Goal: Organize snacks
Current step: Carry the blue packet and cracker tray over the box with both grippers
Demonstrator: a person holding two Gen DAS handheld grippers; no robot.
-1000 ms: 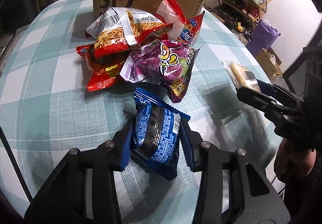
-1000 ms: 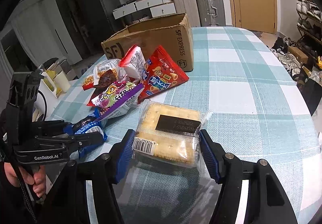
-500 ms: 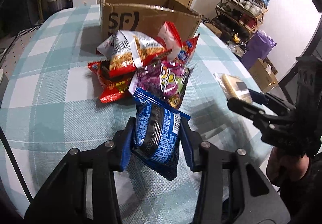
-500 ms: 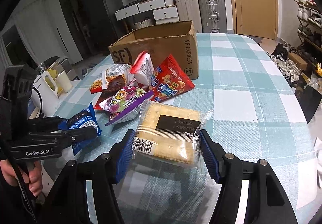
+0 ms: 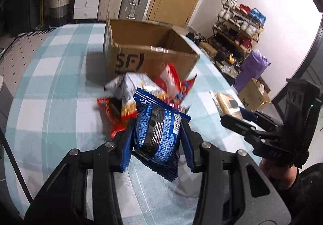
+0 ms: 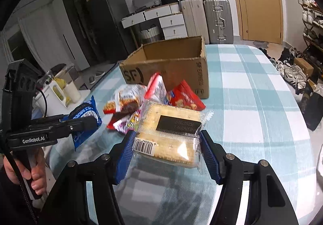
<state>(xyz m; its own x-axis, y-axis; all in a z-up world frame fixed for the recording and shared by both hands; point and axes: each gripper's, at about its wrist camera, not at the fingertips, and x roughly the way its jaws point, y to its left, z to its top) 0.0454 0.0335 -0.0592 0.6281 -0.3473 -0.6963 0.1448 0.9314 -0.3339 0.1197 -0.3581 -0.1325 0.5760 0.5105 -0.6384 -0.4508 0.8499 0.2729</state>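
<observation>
The cardboard box point(image 6: 171, 67) stands open-topped beyond both pairs of jaws, with the heap of snack bags point(image 6: 145, 101) lying on the checked table point(image 6: 252, 103) between the jaws and the box.

The cracker pack point(image 6: 171, 134) is the larger load. The right gripper point(image 6: 167, 154) has its jaws about half open and pressed on the two long sides of this pack, which is lifted clear of the table. I judge it light but fragile: the crackers can crack if they are squeezed hard, and the clear wrap looks slippery, so the flat sides near the middle are the best place to hold.

The blue cookie bag point(image 5: 157, 130) is smaller. The left gripper point(image 5: 157, 136) has its jaws drawn in as narrow as they go, clamped on the sides of the bag at its thick middle. The bag seems light and soft, with crinkly foil that gives under the pads; the cookies inside may break, and the sealed ends are too thin to hold well.

Compared with one second ago, both packs sit the same way between their jaws, but both hands have risen. The box now shows its empty inside, and the heap appears lower and farther under the jaws.
</observation>
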